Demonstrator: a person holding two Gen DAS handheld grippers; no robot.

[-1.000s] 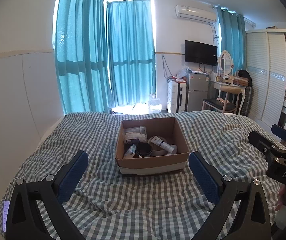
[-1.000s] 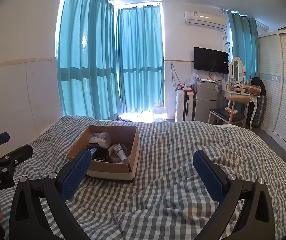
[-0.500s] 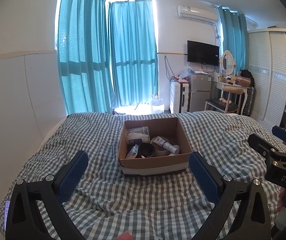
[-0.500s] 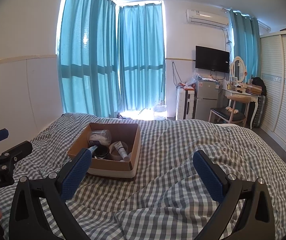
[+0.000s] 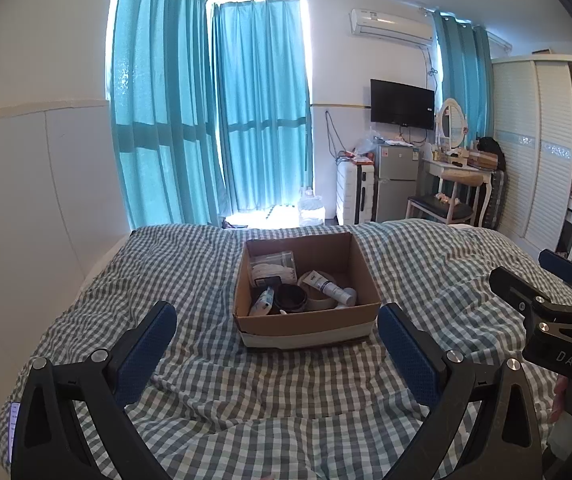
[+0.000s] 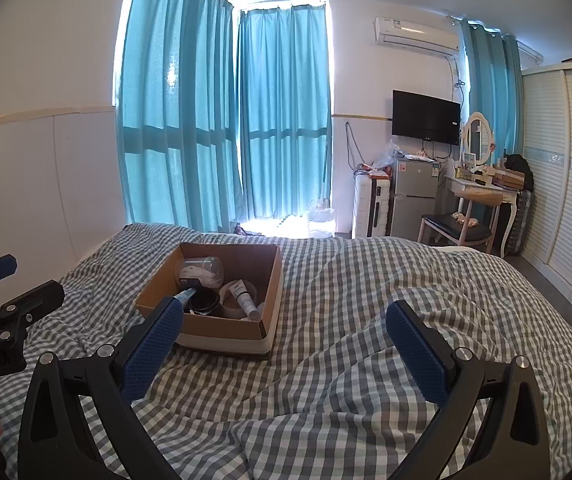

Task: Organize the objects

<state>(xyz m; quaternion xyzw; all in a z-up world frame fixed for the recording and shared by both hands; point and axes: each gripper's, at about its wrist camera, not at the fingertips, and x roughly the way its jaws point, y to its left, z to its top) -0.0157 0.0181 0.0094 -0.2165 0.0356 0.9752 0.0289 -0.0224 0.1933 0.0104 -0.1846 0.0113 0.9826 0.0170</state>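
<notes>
A cardboard box (image 5: pixel 305 320) is seen resting on a bed (image 5: pixel 286 392) covered with a grey-and-white checked quilt. Inside the box, a clear plastic jar (image 5: pixel 273 268) is laid at the far left, a black round container (image 5: pixel 291 298) sits near the front, a white tube (image 5: pixel 331 286) lies slanted to its right, and a smaller tube (image 5: pixel 262 303) is propped at the front left. A roll of tape (image 5: pixel 317 300) is partly hidden beneath the white tube.

The left hand-held gripper (image 5: pixel 277 338) is held above the quilt just in front of the box, its blue-padded fingers (image 5: pixel 148 350) spread wide apart with nothing between them. The right hand-held gripper (image 6: pixel 284 338) is likewise held with its fingers (image 6: pixel 415 350) wide apart and nothing gripped, the box (image 6: pixel 222 320) being seen to its left, partly behind its left finger. Teal curtains (image 5: pixel 214 120) are hung behind the bed.
</notes>
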